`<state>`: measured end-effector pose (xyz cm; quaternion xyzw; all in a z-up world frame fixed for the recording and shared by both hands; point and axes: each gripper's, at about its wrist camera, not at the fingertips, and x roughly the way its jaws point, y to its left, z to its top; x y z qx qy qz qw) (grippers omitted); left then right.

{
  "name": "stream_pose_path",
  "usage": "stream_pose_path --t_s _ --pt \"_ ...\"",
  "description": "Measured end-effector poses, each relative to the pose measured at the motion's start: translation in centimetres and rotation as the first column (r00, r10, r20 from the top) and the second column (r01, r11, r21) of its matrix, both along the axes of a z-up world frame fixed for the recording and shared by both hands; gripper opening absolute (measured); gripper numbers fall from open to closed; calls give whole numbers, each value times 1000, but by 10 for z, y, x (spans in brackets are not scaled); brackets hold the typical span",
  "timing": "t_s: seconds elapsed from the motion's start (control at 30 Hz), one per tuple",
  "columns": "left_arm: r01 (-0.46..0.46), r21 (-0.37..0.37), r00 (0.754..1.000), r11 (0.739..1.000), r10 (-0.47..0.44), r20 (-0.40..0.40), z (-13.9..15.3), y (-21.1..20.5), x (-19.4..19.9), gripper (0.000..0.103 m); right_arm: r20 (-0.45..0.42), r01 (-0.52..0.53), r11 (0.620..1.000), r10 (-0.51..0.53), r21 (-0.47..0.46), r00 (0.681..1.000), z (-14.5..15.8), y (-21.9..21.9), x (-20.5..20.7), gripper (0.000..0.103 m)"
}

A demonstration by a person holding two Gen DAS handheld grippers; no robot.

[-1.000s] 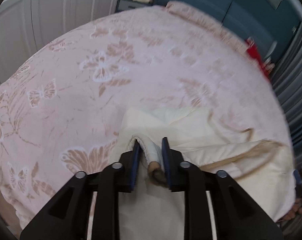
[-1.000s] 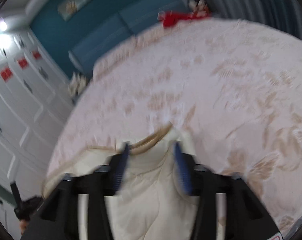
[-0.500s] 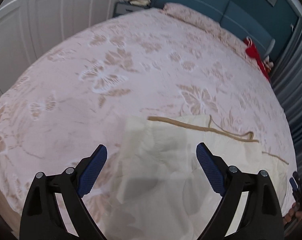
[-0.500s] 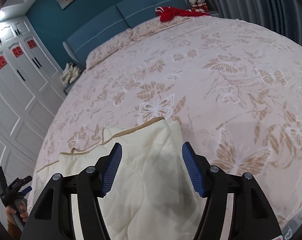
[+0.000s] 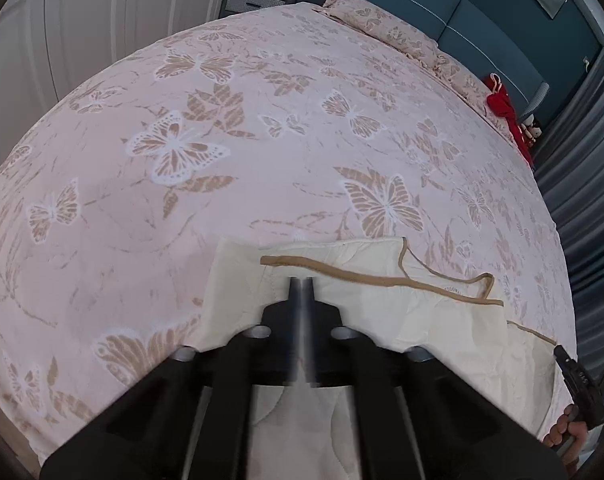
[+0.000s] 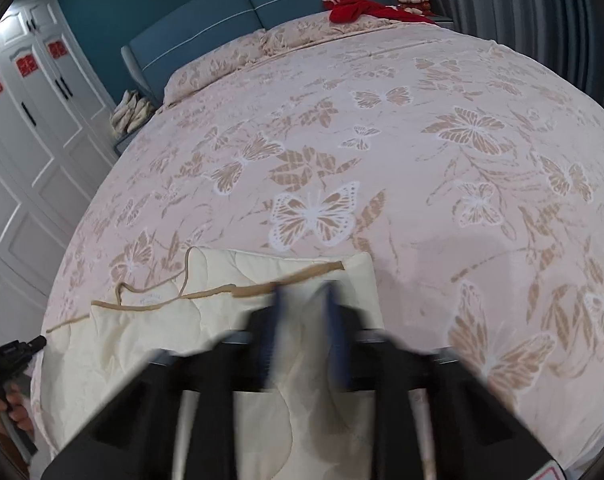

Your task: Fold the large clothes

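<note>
A cream quilted garment (image 5: 421,320) with tan trim (image 5: 361,278) lies flat at the near edge of the bed. My left gripper (image 5: 300,284) hovers over its far left part, its blurred jaws closing and seen pressed together with nothing between them. In the right wrist view the same garment (image 6: 162,340) spreads to the left. My right gripper (image 6: 305,296) is above its far right corner. Its blue pads (image 6: 276,320) are blurred and closing, still a little apart, with only cloth showing behind the gap.
A pink butterfly bedspread (image 5: 262,140) covers the large bed. A red garment (image 6: 357,8) lies by the pillows at the blue headboard. White wardrobe doors (image 6: 34,140) stand on the left, grey curtains (image 5: 581,200) on the right. A hand (image 6: 14,404) shows at the bed's edge.
The left gripper let go of the rolled cloth, opened wide, then closed empty. The right jaws have narrowed. The garment now lies spread flat, and both grippers drew back a little.
</note>
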<state>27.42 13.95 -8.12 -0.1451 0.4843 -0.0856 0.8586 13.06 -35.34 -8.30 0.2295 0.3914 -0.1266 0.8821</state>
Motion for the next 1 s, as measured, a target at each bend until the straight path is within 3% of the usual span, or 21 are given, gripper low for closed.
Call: stream_pose_path --t_s 0.17,0.3,0.37,0.43,0.5,0.53,0.57,0.6,0.63,0.7,0.77,0.8,0.83,0.9,1.0 --pt "6 50 999 999 -9 46 12 -4 0 0 39 -7 1000 7 -12 999 13 -1 -1 0" --pt "11 60 999 998 -13 32 10 -5 2 0 52 -15 1000 16 -25 999 20 -1 -2 3" --pt "18 60 1000 998 -19 23 5 -4 3 0 52 -14 1000 15 -26 999 20 -2 -5 13" --pt "25 58 1000 998 -25 7 -1 -3 3 0 35 -3 1000 4 -30 999 16 -5 -5 42" --pt "30 52 999 998 -29 -14 -7 -3 4 1 26 13 999 -12 -35 1000 11 -7 -5 52" --pt "30 51 999 998 -29 -18 -8 -3 4 2 13 11 1000 -11 -27 1000 6 -8 -3 52" --pt "29 53 999 998 -28 -20 -10 -3 3 5 1 8 1000 -8 -16 1000 2 -8 -1 52" --pt "31 51 999 998 -30 -22 -12 -4 3 19 -5 6 1000 -6 -8 1000 -1 -8 0 52" --pt "30 51 999 998 -29 -26 -13 -5 4 40 -16 3 1000 -3 7 1000 -6 -8 3 52" --pt "15 58 1000 998 -14 -18 -14 -7 5 52 -32 -13 999 14 30 999 -12 -6 8 50" --pt "15 58 1000 998 -14 -12 -13 -10 8 51 -45 -20 999 21 34 999 -15 -3 12 34" --pt "20 52 1000 998 -19 -8 -12 -11 9 43 -46 -29 999 31 41 998 -16 -2 13 15" --pt "22 48 1000 999 -22 -4 -10 -13 10 22 -42 -38 998 40 52 998 -14 -1 14 12" --pt "31 33 1000 999 -31 6 -4 -14 13 0 -10 -46 998 47 44 999 -5 2 13 9" --pt "10 47 997 999 -13 72 19 -13 12 0 54 -52 998 50 38 997 16 3 9 8"
